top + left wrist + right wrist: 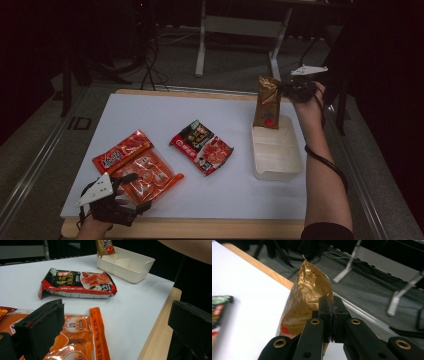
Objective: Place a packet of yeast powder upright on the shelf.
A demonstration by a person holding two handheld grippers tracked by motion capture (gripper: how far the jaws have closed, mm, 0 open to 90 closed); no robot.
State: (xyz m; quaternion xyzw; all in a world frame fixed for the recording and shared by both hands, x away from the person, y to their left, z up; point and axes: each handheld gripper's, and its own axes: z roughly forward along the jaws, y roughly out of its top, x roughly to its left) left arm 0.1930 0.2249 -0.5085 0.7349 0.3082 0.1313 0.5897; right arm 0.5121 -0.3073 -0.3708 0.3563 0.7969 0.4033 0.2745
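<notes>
White board over a pale wooden table (200, 227), dim room behind with desk legs and cables on the grey floor: that is the stage. The right gripper (331, 312) has its two black jaws pressed together on the upper edge of a crinkled gold foil snack pouch (308, 297). From that pinch the pouch hangs straight down, long axis upright, and in the high view its lower end, printed red and blue, sits at or just inside the far end of the cream rectangular plastic bin (278, 167). Whether it touches the floor of the bin I cannot tell. So the bin lies directly below the clamped jaws, its length running from them back toward the person, and I would judge the coming move to be a lowering or laying of the pouch along that length before the jaws part.

Well away on the other side, the left gripper (127, 192) rests near the table's front edge with its jaws wide apart, holding nothing. Just under and beyond them lies an orange clear-fronted multipack of snacks (77, 340). Farther out, between those jaws and the bin, is a red and black flat food packet (77, 283). The right hand is plainly the nearer one to the bin.
</notes>
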